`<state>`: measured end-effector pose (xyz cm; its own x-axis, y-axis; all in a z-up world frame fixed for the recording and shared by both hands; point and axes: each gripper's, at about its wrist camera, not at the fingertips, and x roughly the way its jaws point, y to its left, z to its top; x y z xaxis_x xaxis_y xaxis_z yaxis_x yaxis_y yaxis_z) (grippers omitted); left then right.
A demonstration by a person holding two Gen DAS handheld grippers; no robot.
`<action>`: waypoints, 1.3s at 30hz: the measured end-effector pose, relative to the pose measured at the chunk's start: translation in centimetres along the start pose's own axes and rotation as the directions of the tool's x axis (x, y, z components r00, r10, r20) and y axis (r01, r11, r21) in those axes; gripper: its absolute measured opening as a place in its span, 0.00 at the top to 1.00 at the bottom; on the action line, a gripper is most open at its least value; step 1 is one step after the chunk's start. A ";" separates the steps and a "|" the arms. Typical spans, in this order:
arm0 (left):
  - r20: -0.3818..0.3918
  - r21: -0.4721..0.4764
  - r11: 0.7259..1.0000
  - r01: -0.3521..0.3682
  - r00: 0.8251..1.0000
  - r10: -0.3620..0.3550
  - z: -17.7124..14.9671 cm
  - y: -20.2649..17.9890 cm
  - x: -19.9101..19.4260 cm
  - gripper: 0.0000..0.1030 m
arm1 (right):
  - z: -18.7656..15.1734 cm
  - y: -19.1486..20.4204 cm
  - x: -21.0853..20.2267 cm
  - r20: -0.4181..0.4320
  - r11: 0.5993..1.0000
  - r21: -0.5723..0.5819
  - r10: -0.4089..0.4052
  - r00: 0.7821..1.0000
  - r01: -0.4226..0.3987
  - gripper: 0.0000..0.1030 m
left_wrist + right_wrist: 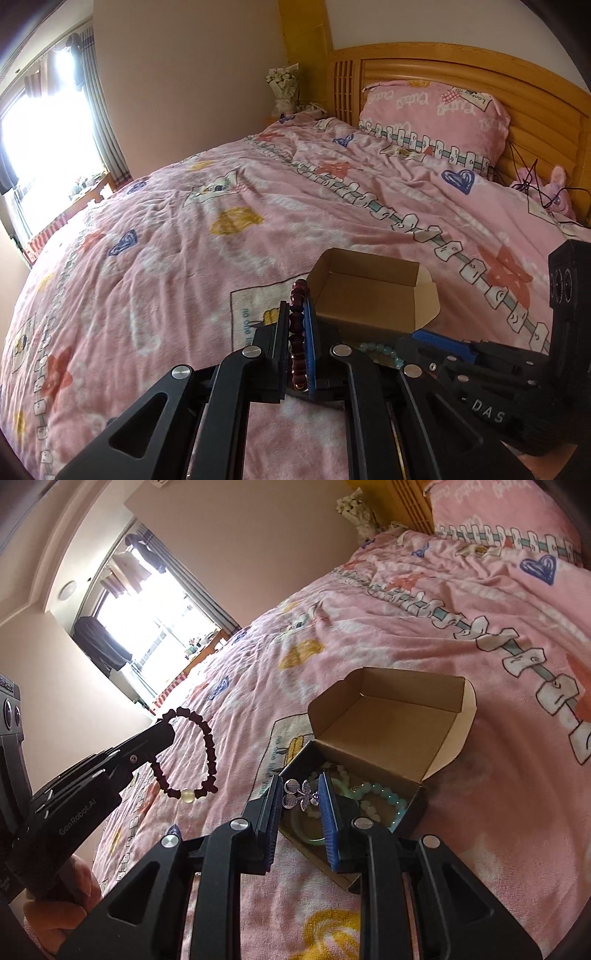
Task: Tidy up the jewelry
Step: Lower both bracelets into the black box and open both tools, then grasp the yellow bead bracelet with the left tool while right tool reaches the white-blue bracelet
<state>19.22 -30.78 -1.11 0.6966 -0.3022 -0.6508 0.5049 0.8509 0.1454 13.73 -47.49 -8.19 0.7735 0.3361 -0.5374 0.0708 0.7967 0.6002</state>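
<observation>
A dark red bead bracelet stands on edge between the pads of my left gripper, which is shut on it. In the right wrist view that bracelet hangs as a loop from the left gripper and shows one pale yellow bead. My right gripper is shut on a small silver flower ornament, just over the near edge of an open cardboard box. Inside lie a pale blue bead bracelet, a green bangle and other beads. The box sits right of my left gripper.
Everything rests on a bed with a pink patterned cover. A pink pillow leans on the wooden headboard, with black cables beside it. A bright window is at the left. A person's hand holds the left gripper.
</observation>
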 end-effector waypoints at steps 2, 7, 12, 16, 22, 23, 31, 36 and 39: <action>0.006 -0.012 1.000 0.023 1.000 -0.023 0.0 -0.4 0.8 0.91 | -0.1 0.4 0.0 0.008 1.000 -0.014 -0.005 1.000 0.005 0.76; -0.037 -0.037 0.999 0.032 0.999 -0.033 -0.9 -0.6 2.6 0.76 | 0.0 0.9 -0.4 0.042 0.999 -0.014 -0.043 0.998 0.044 0.63; -0.011 -0.076 0.997 0.001 1.000 -0.002 -1.3 1.0 1.8 0.44 | 0.4 -0.2 -1.5 0.076 0.998 0.031 -0.057 0.995 0.055 0.62; -0.010 -0.104 0.994 -0.023 1.000 0.022 -1.3 2.5 0.9 0.44 | 0.6 -0.1 -1.7 0.080 0.998 0.028 -0.053 0.995 0.051 0.62; -0.004 -0.124 0.989 -0.074 0.997 0.074 -1.7 4.6 -0.5 0.43 | 0.6 1.0 -1.1 0.061 0.999 -0.006 -0.043 0.997 0.044 0.62; 0.000 -0.133 0.988 -0.082 0.997 0.083 -1.8 5.1 -0.8 0.43 | 0.6 1.2 -1.1 0.060 0.999 -0.011 -0.045 0.997 0.045 0.62; -0.018 -0.166 0.977 -0.135 0.991 0.134 -5.0 8.8 -3.8 0.32 | 0.1 2.8 -0.4 0.042 0.996 -0.069 -0.062 0.997 0.065 0.55; -0.069 -0.243 0.960 -0.140 0.990 0.126 -8.8 12.3 -6.1 0.32 | -1.3 7.1 1.6 -0.027 0.985 -0.171 0.005 1.000 -0.009 0.55; -0.108 -0.282 0.950 -0.135 0.988 0.108 -11.5 14.3 -7.4 0.32 | -2.9 10.5 3.6 -0.097 0.967 -0.241 0.057 0.994 -0.079 0.55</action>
<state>15.43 -11.40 -2.74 0.6880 -0.1601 -0.7078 0.2416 0.9703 0.0154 15.44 -36.50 -5.53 0.7116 0.4278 -0.5573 -0.1445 0.8654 0.4797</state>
